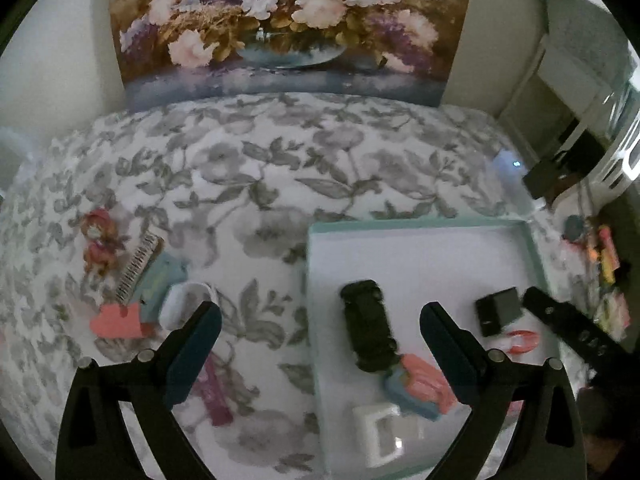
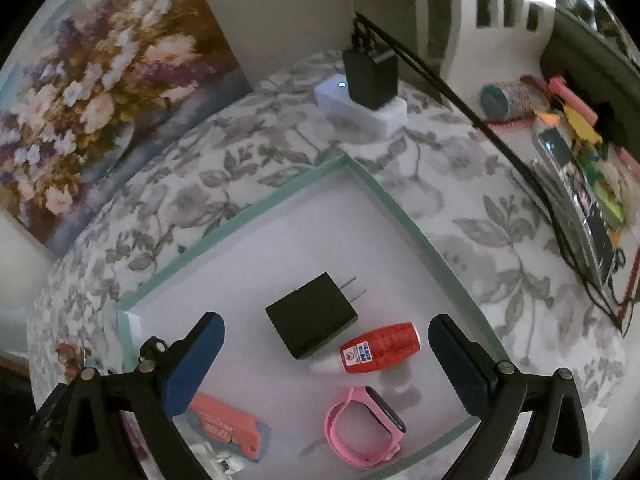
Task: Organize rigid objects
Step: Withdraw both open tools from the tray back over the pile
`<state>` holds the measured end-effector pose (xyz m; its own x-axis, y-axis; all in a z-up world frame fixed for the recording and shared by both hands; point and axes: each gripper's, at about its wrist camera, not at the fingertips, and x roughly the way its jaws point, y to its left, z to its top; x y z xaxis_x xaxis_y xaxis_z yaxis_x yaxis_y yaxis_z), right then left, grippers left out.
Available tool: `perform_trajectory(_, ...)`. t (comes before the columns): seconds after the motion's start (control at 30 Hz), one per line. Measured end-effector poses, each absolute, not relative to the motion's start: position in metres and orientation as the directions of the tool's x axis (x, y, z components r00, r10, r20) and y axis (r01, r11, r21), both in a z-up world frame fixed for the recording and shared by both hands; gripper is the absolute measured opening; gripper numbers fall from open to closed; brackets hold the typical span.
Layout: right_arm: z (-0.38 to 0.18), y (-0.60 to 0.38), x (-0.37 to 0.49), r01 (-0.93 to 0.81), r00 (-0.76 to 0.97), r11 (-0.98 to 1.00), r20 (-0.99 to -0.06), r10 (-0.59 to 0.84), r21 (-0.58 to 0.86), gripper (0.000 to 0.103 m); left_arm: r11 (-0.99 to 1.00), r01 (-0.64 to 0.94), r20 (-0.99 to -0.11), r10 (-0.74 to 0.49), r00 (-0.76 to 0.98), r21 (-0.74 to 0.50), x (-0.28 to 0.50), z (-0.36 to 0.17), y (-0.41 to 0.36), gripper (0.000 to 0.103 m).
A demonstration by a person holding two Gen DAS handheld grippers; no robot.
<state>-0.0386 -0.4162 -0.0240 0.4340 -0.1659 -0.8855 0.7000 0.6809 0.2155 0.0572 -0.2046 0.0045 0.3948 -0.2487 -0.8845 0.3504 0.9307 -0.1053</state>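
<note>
Both my grippers are spread wide, nothing held. Left gripper (image 1: pixel 320 332) hangs over the near-left wall of the tray (image 1: pixel 416 225), one finger over the floral tablecloth (image 1: pixel 248 168), the other over the tray floor. Right gripper (image 2: pixel 326 344) is over the tray (image 2: pixel 256 208) interior.

In the tray, right wrist view:
- black charger (image 2: pixel 310 316): matte block, two metal prongs pointing up-right toward the far tray corner; long axis runs along that same diagonal.
- red capsule-shaped item (image 2: pixel 380 347) with a white tip and a label, touching the charger's near edge; long axis roughly left-right, white tip to the left.
- pink watch band (image 2: pixel 364 428), loop standing on edge, dark face on the right side, near the front tray wall.
- coral and blue flat piece (image 2: pixel 226 428) by my left finger, lying on a down-right diagonal. White item next to it, too cut off to identify.

Left wrist view adds a black toy car (image 1: pixel 370 326) in the tray between my fingers, long axis near-vertical in frame, tilted slightly; blurred, so front and rear are unclear. White plug adapter (image 1: pixel 380 436) sits at the near edge.

Outside the tray, on the cloth to the left: red-haired figurine (image 1: pixel 100 244), small toy keyboard (image 1: pixel 138 266), coral flat piece (image 1: pixel 116 322), white band (image 1: pixel 182 300). All clustered, motion-blurred.
</note>
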Motion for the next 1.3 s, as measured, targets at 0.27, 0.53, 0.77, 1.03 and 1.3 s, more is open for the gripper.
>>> perform_trajectory(0.27,-0.02,-0.403,-0.038,0.665,0.458,0.709,-0.879,-0.137,0.236,0.103,0.941,0.324,-0.894,-0.226,0.388,-0.097,0.058,0.002,-0.18,0.1)
perform_trajectory(0.53,-0.023,-0.368,-0.016,0.579,0.464,0.786,-0.88,-0.097,0.219,0.103,0.937,0.292,-0.907,-0.282,0.312,-0.19,0.077,-0.012,-0.155,0.1)
perform_trajectory(0.77,-0.027,-0.33,0.004,0.488,0.478,0.842,-0.877,-0.038,0.23,0.103,0.93,0.29,-0.908,-0.309,0.283,-0.226,0.085,-0.017,-0.141,0.1)
perform_trajectory(1.03,-0.031,-0.291,0.023,0.401,0.481,0.888,-0.877,0.008,0.228,0.103,0.957,0.191,-0.916,-0.269,0.299,-0.218,0.098,-0.019,-0.091,0.1)
perform_trajectory(1.3,-0.025,-0.248,0.037,0.3,0.497,0.927,-0.866,0.051,0.226,0.103,0.974,0.099,-0.931,-0.224,0.29,-0.203,0.103,-0.028,-0.051,0.1)
